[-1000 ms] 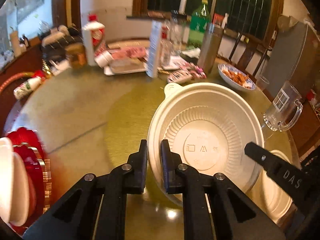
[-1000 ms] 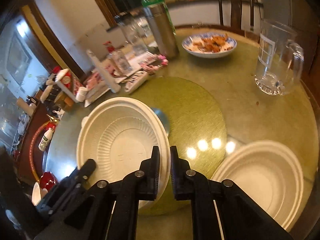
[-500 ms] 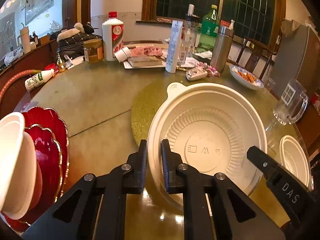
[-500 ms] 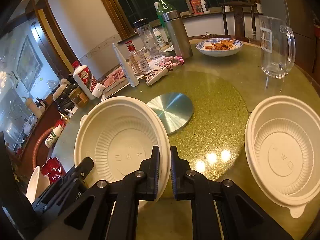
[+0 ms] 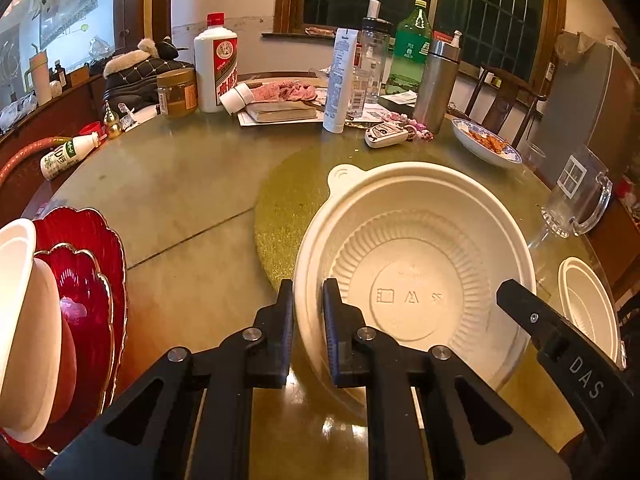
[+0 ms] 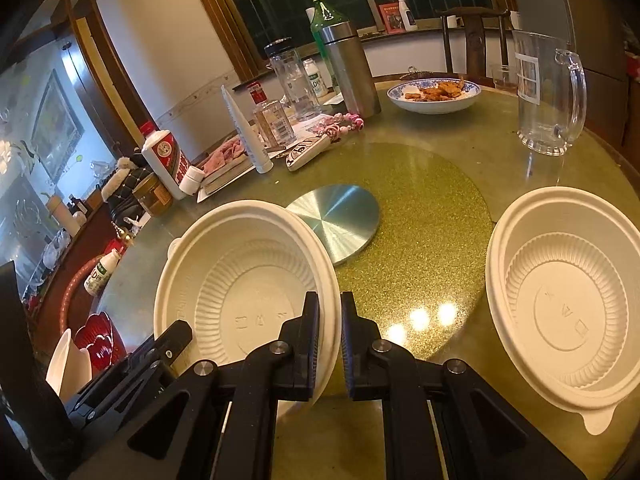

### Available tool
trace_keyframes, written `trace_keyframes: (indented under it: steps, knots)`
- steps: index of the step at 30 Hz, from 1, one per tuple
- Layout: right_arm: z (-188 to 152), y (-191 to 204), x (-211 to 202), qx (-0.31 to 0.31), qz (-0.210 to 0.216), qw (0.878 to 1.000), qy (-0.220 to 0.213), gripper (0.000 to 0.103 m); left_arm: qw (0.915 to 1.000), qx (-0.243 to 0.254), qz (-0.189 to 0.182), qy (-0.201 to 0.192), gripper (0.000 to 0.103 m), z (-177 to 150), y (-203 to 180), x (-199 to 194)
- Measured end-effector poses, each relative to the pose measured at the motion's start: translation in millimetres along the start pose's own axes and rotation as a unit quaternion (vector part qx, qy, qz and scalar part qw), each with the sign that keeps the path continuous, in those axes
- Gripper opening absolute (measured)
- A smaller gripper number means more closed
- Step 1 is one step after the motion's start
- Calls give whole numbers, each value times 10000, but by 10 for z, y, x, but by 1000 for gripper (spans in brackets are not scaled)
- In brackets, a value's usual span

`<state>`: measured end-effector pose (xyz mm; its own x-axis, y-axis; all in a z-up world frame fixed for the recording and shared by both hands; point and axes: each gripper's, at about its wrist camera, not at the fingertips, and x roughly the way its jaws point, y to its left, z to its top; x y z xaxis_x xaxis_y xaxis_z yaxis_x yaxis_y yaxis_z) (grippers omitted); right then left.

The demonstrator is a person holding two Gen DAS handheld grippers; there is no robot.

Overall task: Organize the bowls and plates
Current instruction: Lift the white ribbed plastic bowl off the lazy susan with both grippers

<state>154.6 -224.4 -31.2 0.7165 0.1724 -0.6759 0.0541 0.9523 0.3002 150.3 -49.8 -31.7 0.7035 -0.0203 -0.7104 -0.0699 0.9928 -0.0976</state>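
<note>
Left hand-held gripper (image 5: 308, 332) apparently clamps the white bowl (image 5: 416, 276) rim.

Bare green tabletop (image 6: 436, 184) lies between both bowls; bottles (image 6: 352, 72) and glass mug (image 6: 548, 96) crowd its far edge.

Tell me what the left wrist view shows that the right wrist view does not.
Only the left wrist view shows the red plates in full, with white dishes stacked on them. Only the right wrist view shows the metal disc and the whole second bowl. Both show the left gripper and right gripper each clamping the rim of the held bowl.
</note>
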Motion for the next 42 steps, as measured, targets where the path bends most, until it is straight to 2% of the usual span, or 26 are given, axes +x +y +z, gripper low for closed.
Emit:
trace_keyframes:
  steps: [42]
  knots:
    - [-6, 0, -26, -58, -67, 9999, -69, 10, 10000, 40, -20, 31, 12, -9, -4, 6]
